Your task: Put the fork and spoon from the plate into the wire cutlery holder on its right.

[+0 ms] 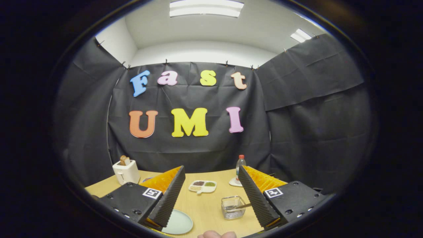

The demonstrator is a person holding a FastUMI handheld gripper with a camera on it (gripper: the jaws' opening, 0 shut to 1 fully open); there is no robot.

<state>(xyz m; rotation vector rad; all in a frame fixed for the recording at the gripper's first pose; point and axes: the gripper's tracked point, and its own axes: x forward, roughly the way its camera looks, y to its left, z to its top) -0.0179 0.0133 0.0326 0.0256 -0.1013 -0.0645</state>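
Tongs [211, 198]: lower middle of the frame, two ribbed black fingers [170, 198] set wide apart, nothing between them, nothing held. They hover above the desk [205, 205], pointed toward the far wall.

Plate [178, 223]: pale green, lower left of centre, partly hidden behind the left finger. The visible part is bare; whether cutlery lies on the hidden part cannot be told.

Wire cutlery holder [233, 207]: lower centre-right, just right of the plate and just inside the right finger. A thin utensil handle [243, 206] leans out of it toward the right finger; fork or spoon cannot be told.

Other items: white toaster [126, 172] at middle left; small divided dish [202, 186] beyond the fingers at centre; bottle with red cap [240, 165] on a coaster, right of centre. A fingertip of the person [216, 234] at the bottom edge.

Step in hand, as judged: one utensil appears delivered; the other remains to be found and fetched. Advice: tip the tongs down toward the plate until its whole surface is seen, line the fingers across the utensil's handle and not along it, close on the narrow shaft, lift clear of the rim, then lower it handle-up into the holder without knocking the piece already leaning there.
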